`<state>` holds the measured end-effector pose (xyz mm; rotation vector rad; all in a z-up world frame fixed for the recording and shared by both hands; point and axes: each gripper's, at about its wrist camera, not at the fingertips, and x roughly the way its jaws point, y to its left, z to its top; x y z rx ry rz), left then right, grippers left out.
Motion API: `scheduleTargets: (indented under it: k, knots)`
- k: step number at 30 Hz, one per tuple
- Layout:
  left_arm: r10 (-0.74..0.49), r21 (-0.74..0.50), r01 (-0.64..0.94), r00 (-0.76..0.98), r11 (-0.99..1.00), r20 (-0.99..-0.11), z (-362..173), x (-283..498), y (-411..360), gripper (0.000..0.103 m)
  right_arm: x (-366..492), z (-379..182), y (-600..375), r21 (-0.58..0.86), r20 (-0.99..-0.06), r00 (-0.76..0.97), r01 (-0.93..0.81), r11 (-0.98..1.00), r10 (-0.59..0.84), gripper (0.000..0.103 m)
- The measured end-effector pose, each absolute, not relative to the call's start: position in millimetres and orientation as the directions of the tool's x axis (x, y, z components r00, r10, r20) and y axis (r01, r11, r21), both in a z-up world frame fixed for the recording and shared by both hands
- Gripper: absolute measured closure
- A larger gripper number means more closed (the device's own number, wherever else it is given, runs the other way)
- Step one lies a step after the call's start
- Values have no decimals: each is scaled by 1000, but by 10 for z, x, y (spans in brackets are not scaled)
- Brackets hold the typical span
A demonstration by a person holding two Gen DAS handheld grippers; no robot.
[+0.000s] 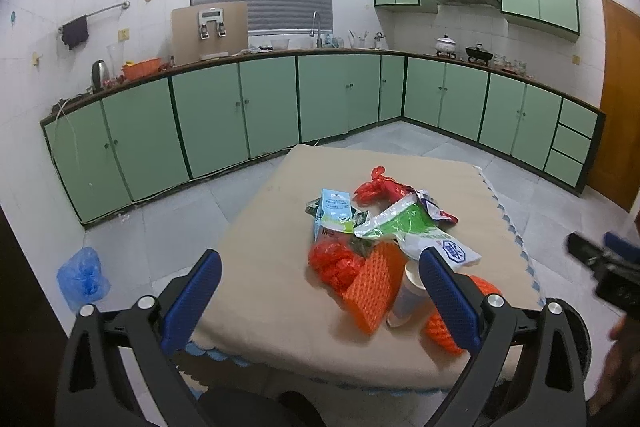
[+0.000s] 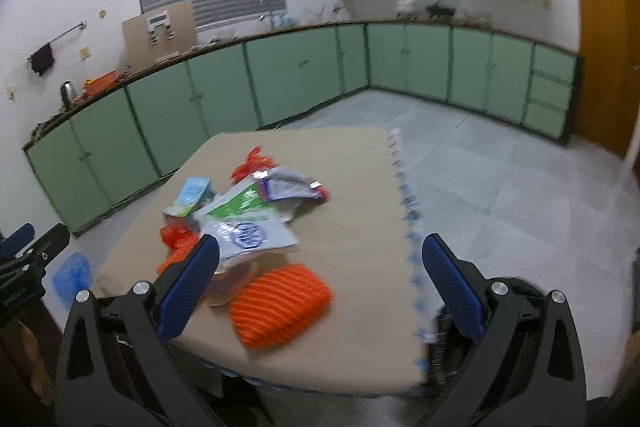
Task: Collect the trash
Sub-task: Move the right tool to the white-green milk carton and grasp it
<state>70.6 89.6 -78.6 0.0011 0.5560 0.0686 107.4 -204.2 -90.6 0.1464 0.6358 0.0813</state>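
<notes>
- We see the left tongs (image 1: pixel 320 287) spread wide and empty above the desk's (image 1: pixel 264 227) near edge.
- The right tongs (image 2: pixel 320 275) gape equally, gripping nothing.
- The trash pile (image 1: pixel 372 227) lies just ahead, mid-desk.
- Bare cloth rings it; open floor beyond.
- Orange foam nets, red bags, crumpled wrappers, one cup (image 1: pixel 408 297).
</notes>
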Motion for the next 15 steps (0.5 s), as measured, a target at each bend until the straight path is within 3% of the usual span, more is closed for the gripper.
scheduleTargets:
  k: [4, 15]
  knots:
    - [58, 21, -55, 859, 998, -509, -877, 825, 863, 6, 1423, -1205, -1907, 170, -629, 763, -47, 984, 145, 25]
    - [21, 39, 0, 842, 999, -538, -1372, 1318, 809, 6, 1976, -1707, -1855, 225, -689, 701, -33, 974, 183, 24]
